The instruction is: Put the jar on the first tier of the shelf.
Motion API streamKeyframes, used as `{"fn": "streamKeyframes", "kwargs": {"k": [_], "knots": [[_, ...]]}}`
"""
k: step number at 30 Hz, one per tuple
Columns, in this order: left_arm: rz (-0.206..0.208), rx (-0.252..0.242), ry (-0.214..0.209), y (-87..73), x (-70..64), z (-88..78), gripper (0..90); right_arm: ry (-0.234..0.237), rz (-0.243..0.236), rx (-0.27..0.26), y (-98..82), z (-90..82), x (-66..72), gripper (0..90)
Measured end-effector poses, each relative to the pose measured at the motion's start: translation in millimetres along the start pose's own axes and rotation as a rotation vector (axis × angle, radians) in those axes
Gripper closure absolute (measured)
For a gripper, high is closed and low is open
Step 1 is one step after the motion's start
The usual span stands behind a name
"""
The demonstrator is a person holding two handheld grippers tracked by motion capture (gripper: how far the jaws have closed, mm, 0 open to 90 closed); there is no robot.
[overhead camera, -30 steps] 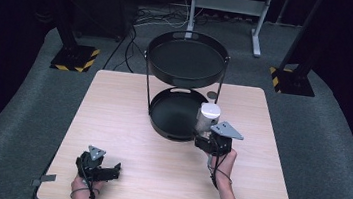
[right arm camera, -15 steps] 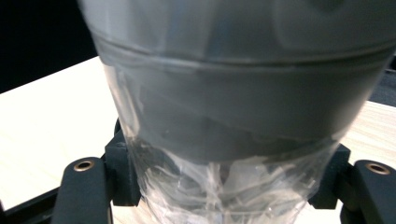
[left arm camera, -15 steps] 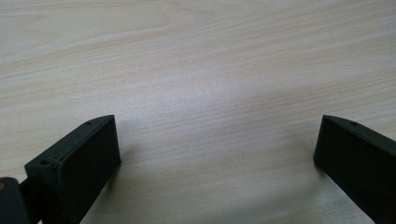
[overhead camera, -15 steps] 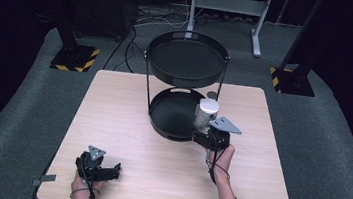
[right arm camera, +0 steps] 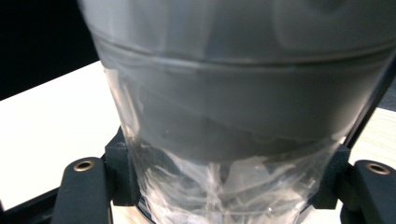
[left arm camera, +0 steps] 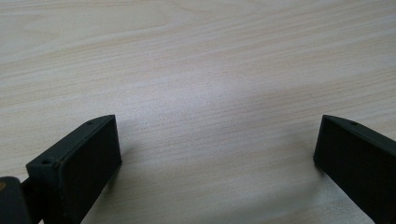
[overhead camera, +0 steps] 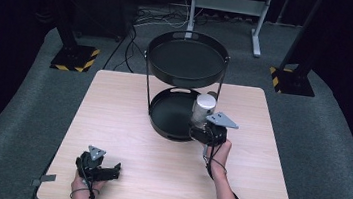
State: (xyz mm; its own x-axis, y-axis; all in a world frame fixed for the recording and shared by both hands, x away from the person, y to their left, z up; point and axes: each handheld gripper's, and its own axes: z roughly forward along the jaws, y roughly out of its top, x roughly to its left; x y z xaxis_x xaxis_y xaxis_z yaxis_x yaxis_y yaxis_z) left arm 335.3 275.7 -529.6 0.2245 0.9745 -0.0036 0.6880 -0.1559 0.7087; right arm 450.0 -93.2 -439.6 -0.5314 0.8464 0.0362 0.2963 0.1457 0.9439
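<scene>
So over that last second the right tongs, clamped on the clear cup, had crept closer to the lower tray of the stand. Looked like a drop-off was next, while the left tongs sat apart on the desk.

black fingers, grey three-cornered plates

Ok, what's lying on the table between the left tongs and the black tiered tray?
Nothing. In the high view, bare wood runs from the left tongs up to the black tiered tray.
</scene>
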Motion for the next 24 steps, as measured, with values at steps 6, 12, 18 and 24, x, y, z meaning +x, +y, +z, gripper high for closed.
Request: {"fn": "streamKeyframes", "kwargs": {"k": [6, 12, 18, 24], "knots": [[-0.001, 0.0, 0.0, 0.0, -0.1, 0.0, 0.2, -0.003, 0.004, 0.002, 6.3, 9.0, 2.5, 29.4], [0.0, 0.0, 0.0, 0.0, 0.0, 0.0, 0.3, -0.003, 0.001, 0.01, 10.9, 17.8, 5.8, 29.5], [-0.001, 0.0, 0.0, 0.0, 0.0, 0.0, 0.2, -0.002, -0.002, 0.017, 15.0, 27.0, 7.9, 29.4], [-0.001, 0.0, 0.0, 0.0, 0.0, 0.1, 0.2, -0.005, -0.003, 0.02, 15.9, 36.8, 9.8, 29.4]]}}
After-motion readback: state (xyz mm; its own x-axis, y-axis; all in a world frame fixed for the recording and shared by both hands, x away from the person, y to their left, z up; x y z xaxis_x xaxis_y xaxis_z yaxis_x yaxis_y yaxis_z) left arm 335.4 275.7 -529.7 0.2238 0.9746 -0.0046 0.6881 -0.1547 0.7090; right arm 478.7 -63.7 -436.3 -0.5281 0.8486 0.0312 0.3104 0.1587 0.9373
